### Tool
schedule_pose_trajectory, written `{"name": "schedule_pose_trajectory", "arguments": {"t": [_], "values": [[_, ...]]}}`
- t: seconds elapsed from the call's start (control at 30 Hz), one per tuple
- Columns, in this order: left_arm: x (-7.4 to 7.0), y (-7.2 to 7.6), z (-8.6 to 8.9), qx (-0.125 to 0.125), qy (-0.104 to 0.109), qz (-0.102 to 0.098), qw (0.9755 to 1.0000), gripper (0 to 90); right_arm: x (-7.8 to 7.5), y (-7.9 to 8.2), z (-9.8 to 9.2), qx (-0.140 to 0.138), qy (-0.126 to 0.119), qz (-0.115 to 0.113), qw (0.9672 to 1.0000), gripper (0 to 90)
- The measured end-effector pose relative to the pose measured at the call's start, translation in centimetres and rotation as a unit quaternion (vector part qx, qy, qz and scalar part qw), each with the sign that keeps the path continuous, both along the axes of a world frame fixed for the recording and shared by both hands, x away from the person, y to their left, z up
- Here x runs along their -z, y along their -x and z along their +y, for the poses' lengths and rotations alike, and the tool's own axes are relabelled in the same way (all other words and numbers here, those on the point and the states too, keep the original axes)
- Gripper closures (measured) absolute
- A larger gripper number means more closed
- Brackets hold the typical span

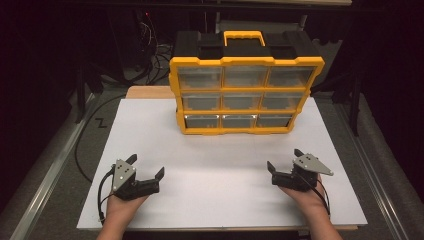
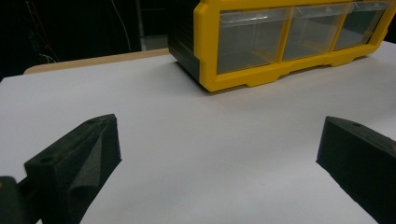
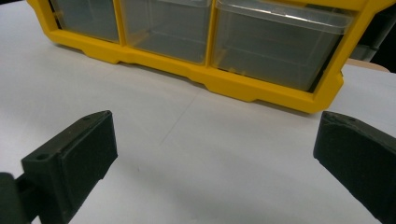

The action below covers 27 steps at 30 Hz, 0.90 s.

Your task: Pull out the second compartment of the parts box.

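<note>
In the high view, the contents of the organizer's (image 1: 246,89) nine clear drawers were too small and dim to tell. Both gripper views cut the organizer off at the top edge, leaving its bottom row of drawers (image 2: 252,39). Behind the organizer, the room lay in darkness, its cables indistinct.

One yellow-and-black organizer case (image 1: 246,90) on white tabletop (image 1: 215,175). Nine clear drawers (image 1: 241,101) in it, three rows of three. One yellow carry handle (image 1: 243,36) on top. Two grippers: left gripper (image 1: 146,170), right gripper (image 1: 284,161). Two fingers (image 2: 74,163) each, four in all. Two hands (image 1: 120,207).
</note>
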<state>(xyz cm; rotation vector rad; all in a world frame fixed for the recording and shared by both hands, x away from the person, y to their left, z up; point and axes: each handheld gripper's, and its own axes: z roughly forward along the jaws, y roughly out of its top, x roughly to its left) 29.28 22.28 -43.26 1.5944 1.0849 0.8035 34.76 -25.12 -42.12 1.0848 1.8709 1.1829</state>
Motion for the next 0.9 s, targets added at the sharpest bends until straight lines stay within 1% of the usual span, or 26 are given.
{"name": "schedule_pose_trajectory", "arguments": {"t": [0.07, 0.17, 0.27, 0.3, 0.37, 0.4, 0.43, 0.47, 0.5, 0.53, 0.6, 0.63, 0.67, 0.73, 0.8, 0.9], "values": [[0.0, 0.0, 0.0, 0.002, 0.001, 0.000, 1.0000, 0.3, -0.1, -0.2, 0.2, -0.001, -0.007, -0.004, 1.0000, 0.9], [0.0, 0.0, -0.1, 0.003, -0.001, 0.000, 1.0000, 0.3, -0.3, -0.5, 0.4, -0.001, -0.004, -0.004, 1.0000, 0.9], [0.0, 0.1, -0.2, 0.007, 0.000, -0.005, 1.0000, 0.3, -0.5, -1.0, 0.7, -0.002, -0.005, -0.010, 0.9999, 0.9], [0.0, 0.0, -0.2, 0.007, 0.000, -0.002, 1.0000, 0.3, -0.6, -1.5, 0.9, 0.001, -0.009, -0.009, 0.9999, 0.9], [0.0, 0.0, -0.2, 0.006, 0.000, -0.001, 1.0000, 0.3, -0.7, -1.8, 1.0, 0.002, -0.011, -0.008, 0.9999, 0.9], [0.0, 0.0, -0.2, 0.003, -0.002, 0.000, 1.0000, 0.3, -0.7, -2.5, 1.2, 0.004, -0.011, -0.010, 0.9999, 0.9], [0.0, 0.0, -0.2, 0.003, -0.002, 0.000, 1.0000, 0.3, -0.7, -2.5, 1.2, 0.004, -0.011, -0.010, 0.9999, 0.9], [0.0, 0.0, -0.2, 0.001, 0.001, 0.000, 1.0000, 0.3, -0.8, -3.2, 1.5, 0.010, -0.011, -0.014, 0.9998, 0.9], [0.0, 0.0, -0.2, 0.001, 0.001, 0.000, 1.0000, 0.3, -0.8, -3.2, 1.5, 0.010, -0.011, -0.014, 0.9998, 0.9], [0.0, 0.0, -0.1, 0.001, 0.001, 0.000, 1.0000, 0.3, -0.7, -4.0, 1.6, 0.017, -0.011, -0.013, 0.9997, 0.9], [0.0, 0.0, -0.1, 0.002, 0.002, 0.000, 1.0000, 0.3, -0.7, -4.7, 1.7, 0.023, -0.013, -0.012, 0.9996, 1.0], [0.0, 0.0, -0.1, 0.002, 0.002, 0.000, 1.0000, 0.3, -0.7, -4.7, 1.7, 0.023, -0.013, -0.012, 0.9996, 1.0], [0.0, 0.0, -0.1, 0.003, 0.002, 0.000, 1.0000, 0.3, -0.6, -5.5, 1.8, 0.031, -0.011, -0.015, 0.9994, 1.1], [0.0, 0.0, -0.2, 0.004, 0.001, 0.001, 1.0000, 0.3, -0.5, -6.1, 1.7, 0.035, -0.011, -0.011, 0.9993, 1.1], [0.1, 0.0, -0.2, 0.005, 0.001, 0.001, 1.0000, 0.3, -0.3, -6.5, 1.6, 0.042, -0.007, -0.005, 0.9991, 1.1], [0.1, 0.1, -0.2, 0.005, 0.001, 0.000, 1.0000, 0.3, -0.3, -6.4, 1.4, 0.044, 0.000, -0.003, 0.9990, 1.1]]}}
